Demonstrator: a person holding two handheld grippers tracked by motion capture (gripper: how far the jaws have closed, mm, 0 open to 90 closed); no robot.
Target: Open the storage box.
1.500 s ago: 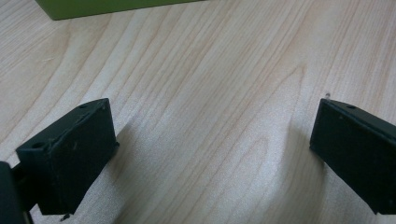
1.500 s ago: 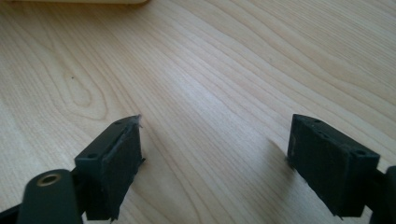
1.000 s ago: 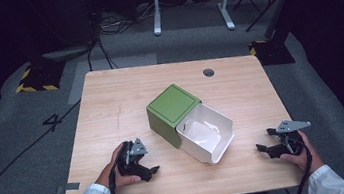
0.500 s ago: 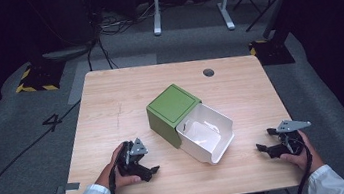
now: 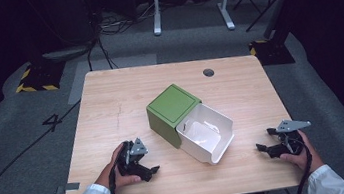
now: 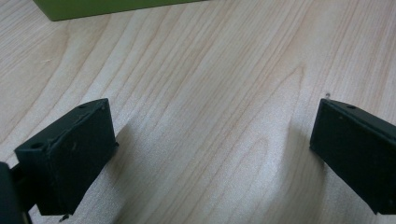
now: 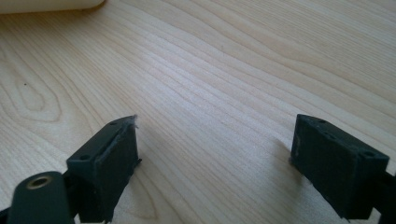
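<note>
I am resting my left gripper [image 5: 150, 171] and right gripper [image 5: 263, 149] on the desk [image 5: 111, 110], jaws spread wide and holding nothing, either side of the green box [image 5: 171, 109] with its white drawer [image 5: 206, 134] sitting pulled open mid-desk.

The left gripper [image 5: 150, 171] rests low, its jaws spread wide with nothing between them. The right gripper [image 5: 262, 147] sits likewise, jaws wide apart, pointing toward the left one.

The high view looks steeply down on the table [image 5: 110, 100] — both gripper views skim its wood close up.
</note>
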